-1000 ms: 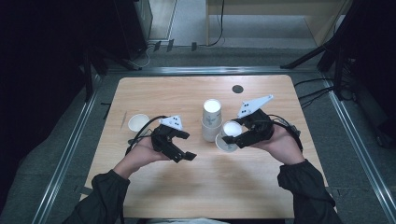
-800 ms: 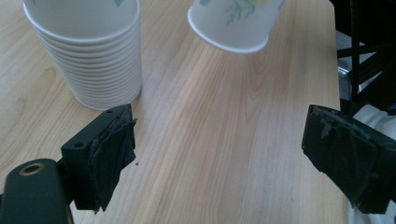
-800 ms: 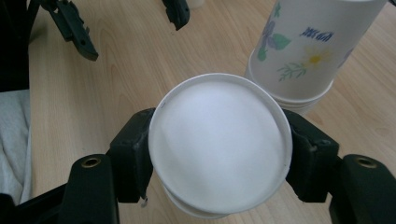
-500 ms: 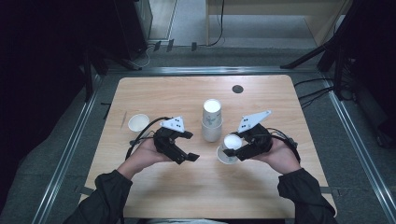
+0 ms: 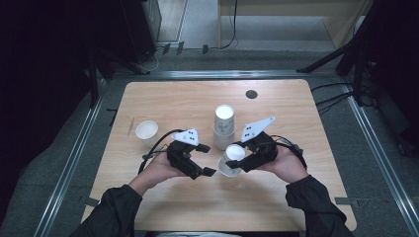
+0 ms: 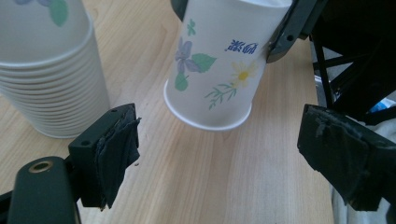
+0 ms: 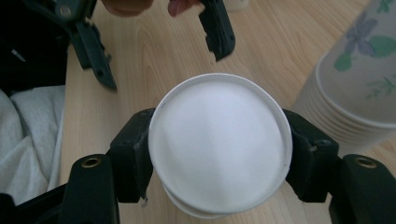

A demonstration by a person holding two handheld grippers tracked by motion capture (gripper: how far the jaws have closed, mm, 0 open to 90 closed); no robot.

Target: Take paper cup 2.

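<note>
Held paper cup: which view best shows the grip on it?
Right gripper view: both jaws press the upside-down paper cup at its sides. Left gripper view shows its flowered wall; high view, its white base.

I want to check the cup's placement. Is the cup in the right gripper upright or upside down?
Upside down: the cup in the right gripper shows its flat base upward and its rim toward the table.

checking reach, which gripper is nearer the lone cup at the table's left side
Left. The left gripper sits just right of the lone cup; the right gripper is farther right, holding another cup.
</note>
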